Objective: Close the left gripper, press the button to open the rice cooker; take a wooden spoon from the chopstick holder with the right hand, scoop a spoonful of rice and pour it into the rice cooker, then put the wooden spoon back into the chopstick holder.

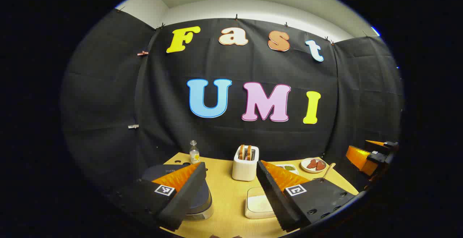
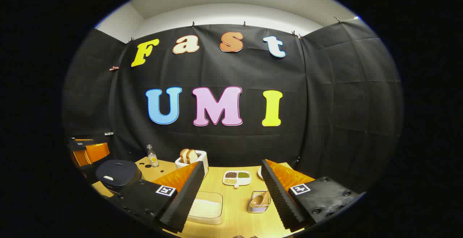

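Rice cooker [image 2: 117,173]: dark, rounded, lid down, at the left end of the wooden table [image 2: 237,203]; in the left gripper view it sits partly behind that gripper's left finger.
Wooden spoon [image 2: 261,198]: lies bowl-up in the chopstick holder [image 2: 258,204], a wire basket on the table just left of the right gripper's right finger.
Rice tray [image 2: 205,207]: white, shallow, filled with white rice, at the table's front between cooker and holder.
Left gripper [image 1: 231,194]: raised above the table, fingers wide apart, gripping nothing.
Right gripper [image 2: 231,196]: raised above the table, fingers wide apart, gripping nothing.
Toaster [image 1: 245,162]: white, bread slices standing in it, behind the rice tray.
Sectioned dish [image 2: 237,178]: white, holding beans and grains, mid-table.
Glass bottle [image 1: 194,152]: small, at the table's back left, by the cloth wall.
Plate [image 1: 314,165]: holds reddish pieces, back right.
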